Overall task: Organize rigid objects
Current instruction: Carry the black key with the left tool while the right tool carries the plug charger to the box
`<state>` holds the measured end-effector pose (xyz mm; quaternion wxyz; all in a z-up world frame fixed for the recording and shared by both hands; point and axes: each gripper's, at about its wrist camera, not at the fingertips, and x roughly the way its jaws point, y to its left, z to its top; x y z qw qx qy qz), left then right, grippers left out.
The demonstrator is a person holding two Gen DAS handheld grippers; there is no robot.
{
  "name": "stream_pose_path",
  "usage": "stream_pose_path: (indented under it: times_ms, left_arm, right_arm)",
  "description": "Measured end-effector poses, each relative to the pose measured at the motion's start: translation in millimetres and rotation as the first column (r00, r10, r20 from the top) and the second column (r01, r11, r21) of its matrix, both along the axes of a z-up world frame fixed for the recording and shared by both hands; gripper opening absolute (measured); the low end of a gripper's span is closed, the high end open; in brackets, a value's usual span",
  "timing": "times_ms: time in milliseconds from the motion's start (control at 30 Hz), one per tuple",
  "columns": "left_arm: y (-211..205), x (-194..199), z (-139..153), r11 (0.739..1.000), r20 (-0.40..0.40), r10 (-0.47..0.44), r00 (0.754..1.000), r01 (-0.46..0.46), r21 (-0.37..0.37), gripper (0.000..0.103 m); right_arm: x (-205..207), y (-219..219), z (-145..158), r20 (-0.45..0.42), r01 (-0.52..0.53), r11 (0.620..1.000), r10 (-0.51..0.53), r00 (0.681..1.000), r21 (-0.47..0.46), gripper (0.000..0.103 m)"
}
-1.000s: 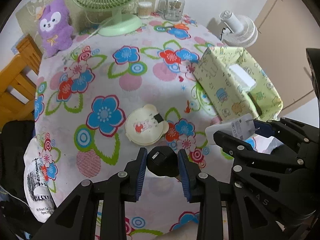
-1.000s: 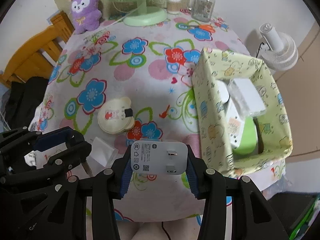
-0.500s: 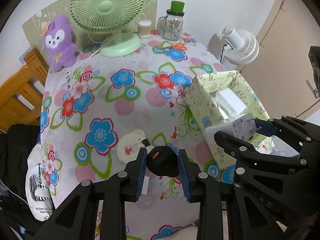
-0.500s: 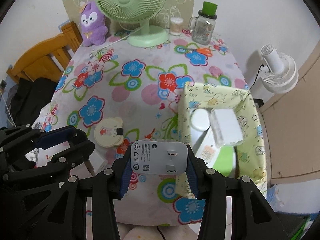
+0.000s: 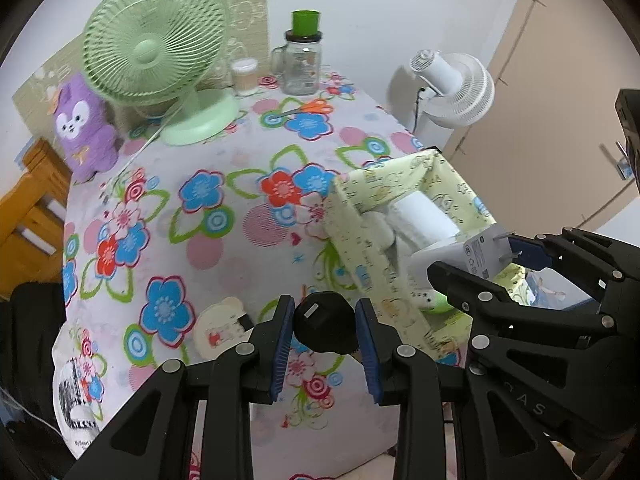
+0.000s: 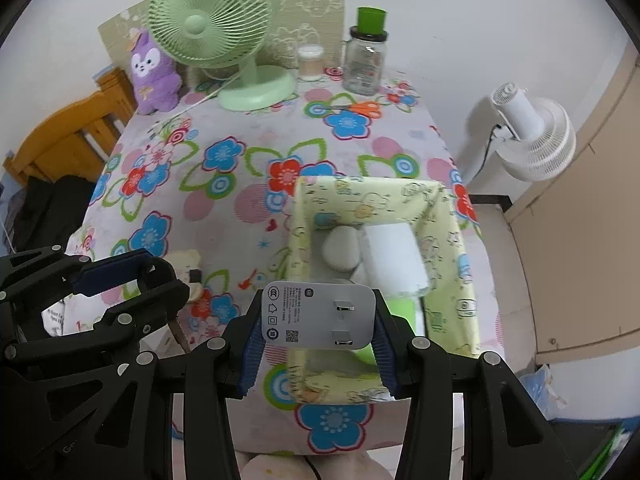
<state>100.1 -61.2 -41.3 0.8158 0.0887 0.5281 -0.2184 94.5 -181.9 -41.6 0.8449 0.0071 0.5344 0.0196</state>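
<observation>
- Since a second ago, both grippers have risen and travelled toward the fabric bin (image 6: 460,236); the bin now lies directly ahead of the right gripper (image 6: 318,316), so release into it appears near.
- The right gripper is clamped on a white charger (image 6: 318,314), held above the bin's near wall.
- The left gripper (image 5: 325,322) is clamped on a round black object (image 5: 325,322), above the table (image 5: 248,264) left of the bin.
- Only the right view shows the bin's interior: white items and a green one. Only the left view shows the black object.
</observation>
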Motion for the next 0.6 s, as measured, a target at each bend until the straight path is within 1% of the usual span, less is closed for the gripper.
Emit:
stream_pose_path:
  times_ms: [267, 467, 600]
  left_arm:
    - [-37, 2, -2, 0.997, 0.000, -0.072, 0.997, 0.072, 0.002, 0.031]
    - [-68, 2, -5, 0.990, -0.004, -0.139, 0.990, 0.139, 0.001, 0.031]
    - [-85, 1, -8, 0.985, -0.008, -0.170, 0.985, 0.170, -0.002, 0.031]
  right_arm:
    - [-6, -35, -1, -0.004, 0.063, 0.998, -0.063, 0.998, -0.001, 0.050]
    - [-11, -64, -5, -0.010, 0.116, 0.993, -0.116, 0.993, -0.009, 0.050]
    - [-14, -79, -7, -0.008, 0.129, 0.991, -0.129, 0.992, -0.015, 0.050]
